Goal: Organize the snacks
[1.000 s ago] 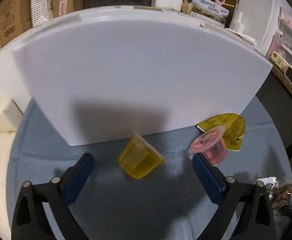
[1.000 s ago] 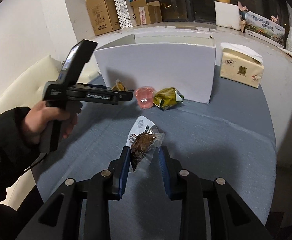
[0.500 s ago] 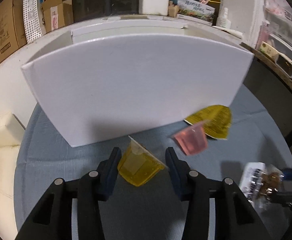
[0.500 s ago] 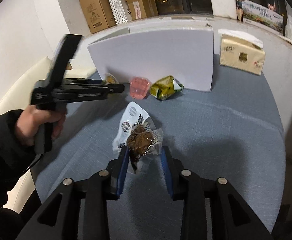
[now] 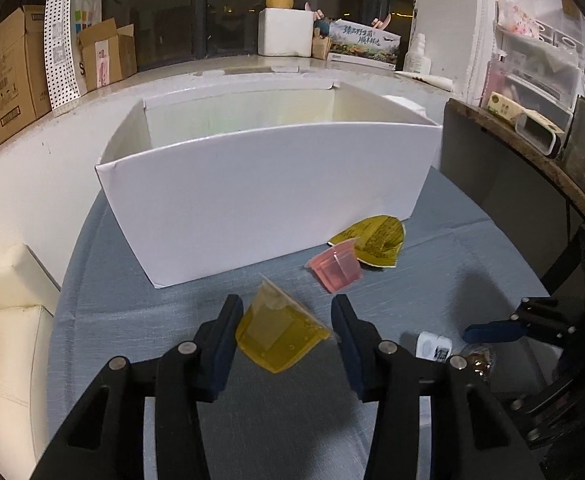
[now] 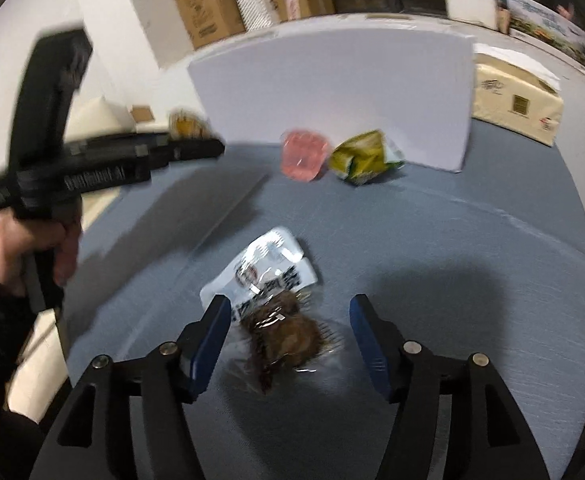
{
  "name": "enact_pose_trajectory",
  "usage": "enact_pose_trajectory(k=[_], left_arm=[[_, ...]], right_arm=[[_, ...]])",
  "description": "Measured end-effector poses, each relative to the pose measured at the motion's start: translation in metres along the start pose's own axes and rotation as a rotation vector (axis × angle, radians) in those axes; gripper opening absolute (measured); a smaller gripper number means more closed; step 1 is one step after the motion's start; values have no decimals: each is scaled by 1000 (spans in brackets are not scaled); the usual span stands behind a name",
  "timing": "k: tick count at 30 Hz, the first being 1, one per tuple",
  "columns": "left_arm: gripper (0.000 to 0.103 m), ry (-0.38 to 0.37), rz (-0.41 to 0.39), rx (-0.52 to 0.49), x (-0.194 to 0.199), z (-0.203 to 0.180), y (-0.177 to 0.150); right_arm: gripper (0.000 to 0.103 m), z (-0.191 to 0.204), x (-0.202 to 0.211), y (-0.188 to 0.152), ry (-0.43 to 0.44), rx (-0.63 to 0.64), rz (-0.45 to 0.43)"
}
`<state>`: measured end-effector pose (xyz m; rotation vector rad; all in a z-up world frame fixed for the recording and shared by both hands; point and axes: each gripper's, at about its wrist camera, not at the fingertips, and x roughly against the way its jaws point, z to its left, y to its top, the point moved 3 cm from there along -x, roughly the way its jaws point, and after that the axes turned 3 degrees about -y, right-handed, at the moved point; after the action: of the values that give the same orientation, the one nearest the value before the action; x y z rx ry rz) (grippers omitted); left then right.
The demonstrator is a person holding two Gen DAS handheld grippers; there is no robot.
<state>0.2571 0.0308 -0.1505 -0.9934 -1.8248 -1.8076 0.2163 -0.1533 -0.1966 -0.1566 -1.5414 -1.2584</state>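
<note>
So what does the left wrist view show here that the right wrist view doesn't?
Only the left wrist view looks into the white box and shows the left gripper shut on the yellow jelly cup. Only the right shows the open right gripper over the brown snack packet and the tissue pack. Both show the pink jelly cup and yellow-green packet.

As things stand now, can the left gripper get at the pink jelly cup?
Probably not yet. The left gripper is shut on the yellow jelly cup, so it is occupied. The pink jelly cup itself lies uncovered on the table, beside the yellow-green packet, with nothing in between.
</note>
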Motion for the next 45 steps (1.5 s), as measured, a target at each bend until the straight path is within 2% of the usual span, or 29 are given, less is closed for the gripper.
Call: enact_pose_trajectory(k=[2, 5, 7, 18, 23, 28, 29, 31, 33, 34, 38, 45], left_arm=[[51, -4, -4, -1, 4, 1, 0], [51, -12, -7, -2, 7, -1, -1], [51, -18, -10, 0, 9, -4, -2], [51, -38, -36, -19, 23, -13, 4], [51, -41, -74, -27, 41, -14, 15], [51, -38, -139, -17, 64, -8, 40], [51, -39, -149, -8, 67, -5, 46], [51, -43, -167, 17, 72, 4, 61], [51, -39, -184, 32, 74, 13, 75], [51, -31, -194, 35, 75, 17, 84], [51, -34, -201, 61, 70, 30, 100], [51, -33, -203, 65, 61, 42, 110]], right_arm=[[67, 8, -1, -3, -41, 49, -3], [54, 16, 0, -5, -60, 107, 6], [50, 21, 3, -9, -76, 134, 3], [42, 20, 21, -14, -59, 108, -70], [42, 21, 43, 10, -66, 115, -129], [41, 12, 66, 51, -96, 85, -193], [37, 7, 69, 63, -104, 72, -208], [15, -1, 74, 84, -115, 44, -227], [9, -6, 77, 109, -132, 45, -257], [9, -9, 74, 118, -155, 51, -261], [9, -26, 48, 138, -135, 23, -221], [9, -20, 52, 151, -83, 11, -253]])
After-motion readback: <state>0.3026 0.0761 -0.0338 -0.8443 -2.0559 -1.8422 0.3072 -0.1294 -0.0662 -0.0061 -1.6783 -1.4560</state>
